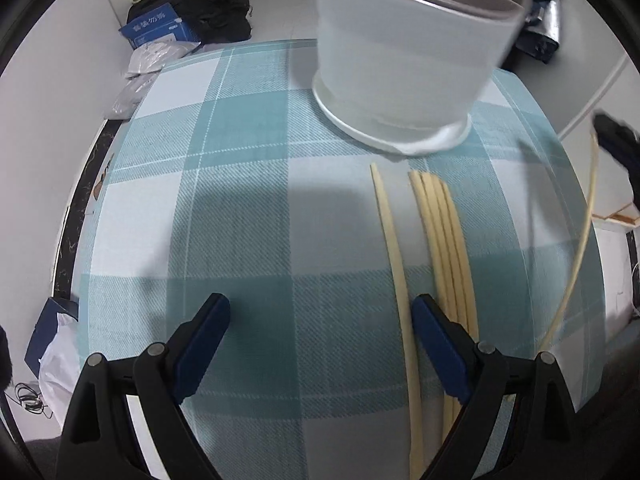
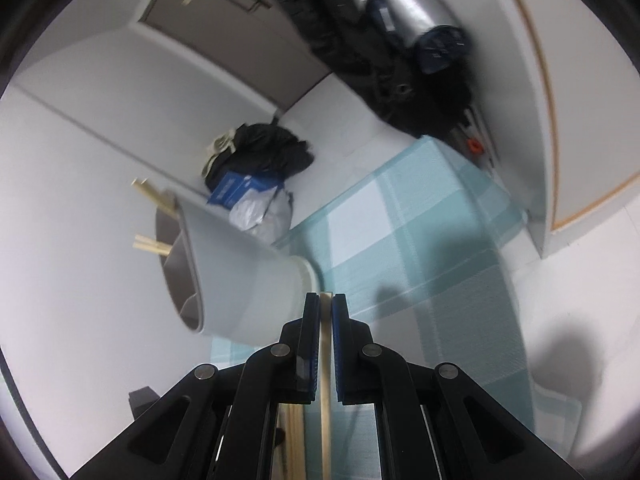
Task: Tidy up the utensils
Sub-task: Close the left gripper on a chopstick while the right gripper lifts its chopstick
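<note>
In the left wrist view a white utensil holder (image 1: pixel 404 60) stands on the teal plaid cloth (image 1: pixel 240 208). Several pale chopsticks (image 1: pixel 444 232) lie bunched in front of it, one single chopstick (image 1: pixel 390 236) to their left. My left gripper (image 1: pixel 320 344) is open low over the cloth, its right finger between the single chopstick and the bunch. My right gripper (image 2: pixel 326 320) is shut on one chopstick (image 2: pixel 326 364); that chopstick (image 1: pixel 582 240) hangs above the cloth at the right. The holder (image 2: pixel 240 268) has divided compartments with chopstick ends (image 2: pixel 154 200) sticking out.
A blue box (image 1: pixel 156 26), a black bag (image 1: pixel 216 4) and plastic bags (image 1: pixel 148 60) lie on the floor beyond the table. The table's dark marble edge (image 1: pixel 76 216) shows at the left. Dark clothing and a silver roll (image 2: pixel 400 12) lie farther back.
</note>
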Demonstrator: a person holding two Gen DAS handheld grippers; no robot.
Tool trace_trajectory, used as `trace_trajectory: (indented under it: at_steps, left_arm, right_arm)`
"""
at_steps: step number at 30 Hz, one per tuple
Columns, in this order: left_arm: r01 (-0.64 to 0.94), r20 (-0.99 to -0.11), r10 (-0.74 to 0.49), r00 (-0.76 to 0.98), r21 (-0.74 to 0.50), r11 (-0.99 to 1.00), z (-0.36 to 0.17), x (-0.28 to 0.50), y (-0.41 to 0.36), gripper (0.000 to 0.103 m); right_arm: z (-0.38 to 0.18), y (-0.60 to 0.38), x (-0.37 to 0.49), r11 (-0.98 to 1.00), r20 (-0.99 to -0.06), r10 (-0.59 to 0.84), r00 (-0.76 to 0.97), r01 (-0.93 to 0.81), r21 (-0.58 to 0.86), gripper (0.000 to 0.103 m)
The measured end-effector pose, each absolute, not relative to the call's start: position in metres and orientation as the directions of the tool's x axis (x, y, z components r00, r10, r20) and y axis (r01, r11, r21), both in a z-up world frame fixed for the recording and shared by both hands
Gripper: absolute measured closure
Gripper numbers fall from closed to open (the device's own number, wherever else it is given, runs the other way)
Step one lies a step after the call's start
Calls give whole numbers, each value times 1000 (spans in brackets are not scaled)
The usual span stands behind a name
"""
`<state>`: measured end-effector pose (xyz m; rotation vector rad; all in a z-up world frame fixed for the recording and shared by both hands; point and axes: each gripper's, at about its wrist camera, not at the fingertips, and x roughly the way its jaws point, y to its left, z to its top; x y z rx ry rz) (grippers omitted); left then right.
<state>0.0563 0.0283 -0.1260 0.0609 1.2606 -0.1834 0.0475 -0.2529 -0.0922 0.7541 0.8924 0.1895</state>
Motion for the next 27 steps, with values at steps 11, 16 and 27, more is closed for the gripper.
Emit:
trace_trajectory:
  at_steps: [11,16,27]
  left_arm:
    - [186,-953,-98,286,-45,981,-129,81,15,14]
    - [206,-951,-108,290,-49,977,-122,84,12,37]
    - [214,-964,-141,227,-92,973,-116,84,-1,101]
  right_arm:
    - [-91,-255,44,754,-654,411,635,167,635,98]
    - [-91,-253,45,759,-651,412,637,156,633,98]
    - [-82,-243,43,811,-664,371,650,121,572,97]
